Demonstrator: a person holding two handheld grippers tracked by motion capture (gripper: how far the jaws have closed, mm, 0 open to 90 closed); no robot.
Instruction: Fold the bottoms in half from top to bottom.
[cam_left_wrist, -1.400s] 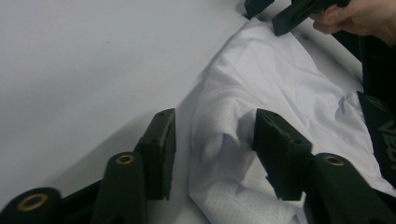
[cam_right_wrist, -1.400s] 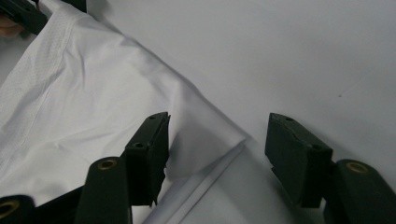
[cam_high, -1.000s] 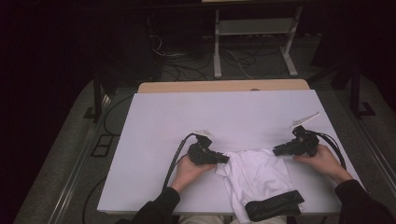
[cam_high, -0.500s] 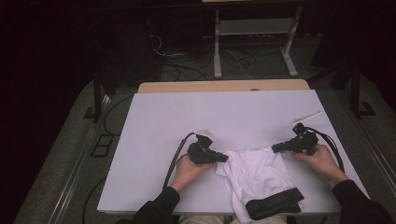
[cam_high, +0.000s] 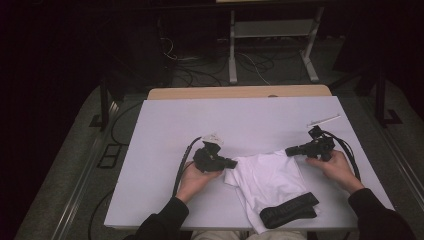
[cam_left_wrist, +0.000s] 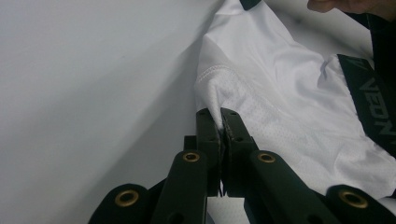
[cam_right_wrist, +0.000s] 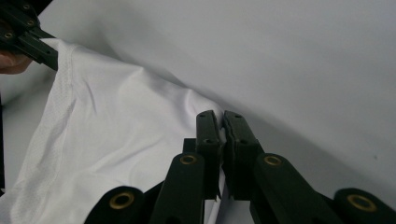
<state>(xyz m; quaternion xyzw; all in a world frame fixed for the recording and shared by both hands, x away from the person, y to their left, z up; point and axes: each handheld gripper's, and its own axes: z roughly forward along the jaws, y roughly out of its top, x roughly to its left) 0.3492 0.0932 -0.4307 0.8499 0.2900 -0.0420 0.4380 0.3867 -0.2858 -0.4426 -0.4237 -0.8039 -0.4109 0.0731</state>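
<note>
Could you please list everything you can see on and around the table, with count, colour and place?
garment: one, white with a black waistband, near edge of the table, its far corners pinched
table: one, white top, centre
small stick-like item: one, white, far right of the table; too small to identify
stand: one, pale grey, on the floor behind
left gripper: one, black, shut on the garment's left corner
right gripper: one, black, shut on the garment's right corner

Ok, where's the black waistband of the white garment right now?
In the high view the black waistband lies at the near edge of the table, right of centre, at the end of the white garment nearest the person, below the right tool.
</note>
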